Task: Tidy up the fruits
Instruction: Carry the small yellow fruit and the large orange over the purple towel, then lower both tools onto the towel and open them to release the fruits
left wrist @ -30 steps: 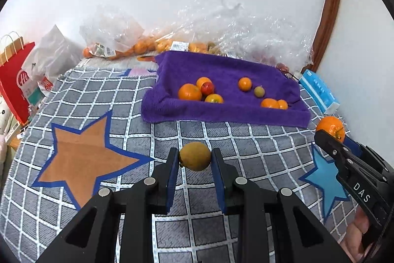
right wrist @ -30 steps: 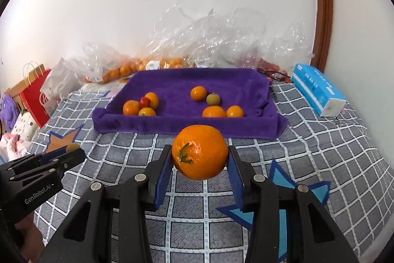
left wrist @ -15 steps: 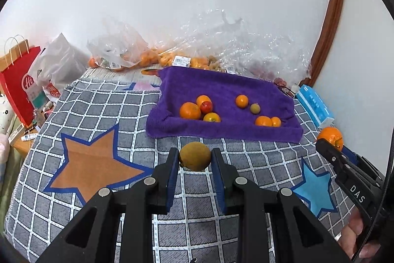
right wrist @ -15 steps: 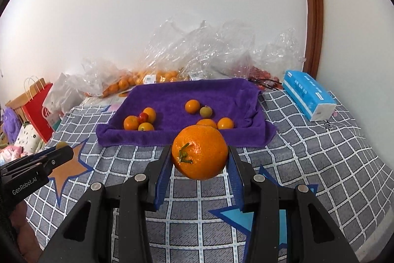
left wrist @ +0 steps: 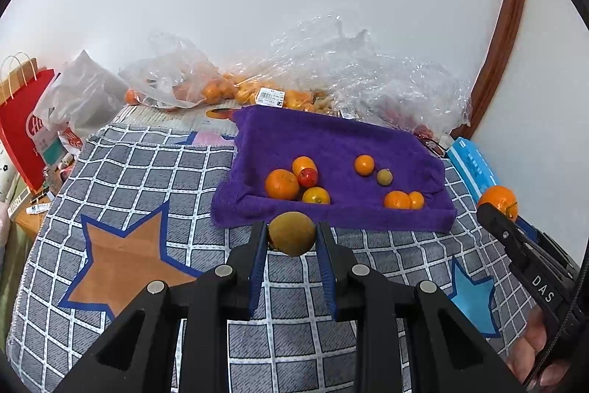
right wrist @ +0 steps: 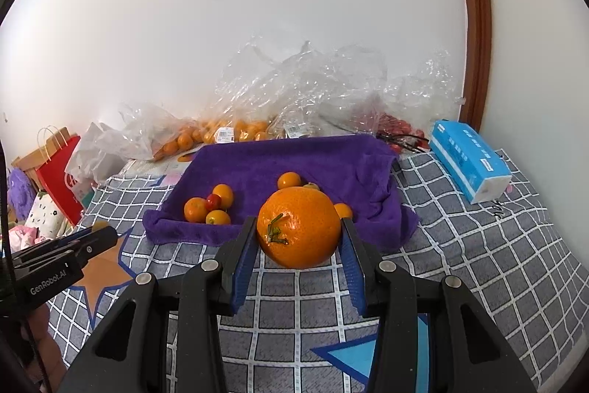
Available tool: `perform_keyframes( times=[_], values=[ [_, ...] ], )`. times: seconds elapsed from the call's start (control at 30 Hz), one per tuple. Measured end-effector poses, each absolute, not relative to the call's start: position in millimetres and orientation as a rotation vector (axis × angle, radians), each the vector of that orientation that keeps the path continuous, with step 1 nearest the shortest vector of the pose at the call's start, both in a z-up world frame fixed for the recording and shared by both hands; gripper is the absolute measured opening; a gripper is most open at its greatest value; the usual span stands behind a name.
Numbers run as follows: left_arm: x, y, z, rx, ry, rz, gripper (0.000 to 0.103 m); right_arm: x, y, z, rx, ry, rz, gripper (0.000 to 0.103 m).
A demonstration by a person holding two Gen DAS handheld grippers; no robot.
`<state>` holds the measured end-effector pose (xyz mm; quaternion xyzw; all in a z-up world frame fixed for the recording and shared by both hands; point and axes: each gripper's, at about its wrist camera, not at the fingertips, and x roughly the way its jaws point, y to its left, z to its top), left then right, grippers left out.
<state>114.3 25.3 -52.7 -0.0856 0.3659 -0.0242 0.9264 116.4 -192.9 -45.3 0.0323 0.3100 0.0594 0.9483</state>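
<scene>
My left gripper (left wrist: 292, 235) is shut on a brown-green kiwi (left wrist: 292, 233), held above the checked cloth in front of the purple towel (left wrist: 331, 142). My right gripper (right wrist: 299, 231) is shut on a large orange (right wrist: 299, 227) with a green stem, also held in front of the towel (right wrist: 294, 161). On the towel lie several small oranges, a red tomato (left wrist: 307, 176) and a small green fruit (left wrist: 384, 177). The right gripper and its orange (left wrist: 497, 198) show at the right in the left wrist view. The left gripper body (right wrist: 62, 256) shows at the left in the right wrist view.
A grey checked cloth (left wrist: 147, 172) with star patches covers the surface. Clear plastic bags (left wrist: 331, 72) holding oranges lie behind the towel against the wall. A blue tissue pack (right wrist: 469, 161) lies at the right. A red paper bag (left wrist: 22, 120) stands at the left edge.
Both grippers have risen and drawn back from the towel, which now looks smaller and farther. Each still holds its fruit.
</scene>
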Motion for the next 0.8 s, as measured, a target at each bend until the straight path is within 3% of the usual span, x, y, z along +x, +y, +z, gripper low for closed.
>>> perform_keyframes(
  times=[0.8],
  values=[
    [152,32,-63,-0.193,0.785,-0.072,0.025,155,-182,-56,0.063,0.665,0.117,0.043]
  ],
)
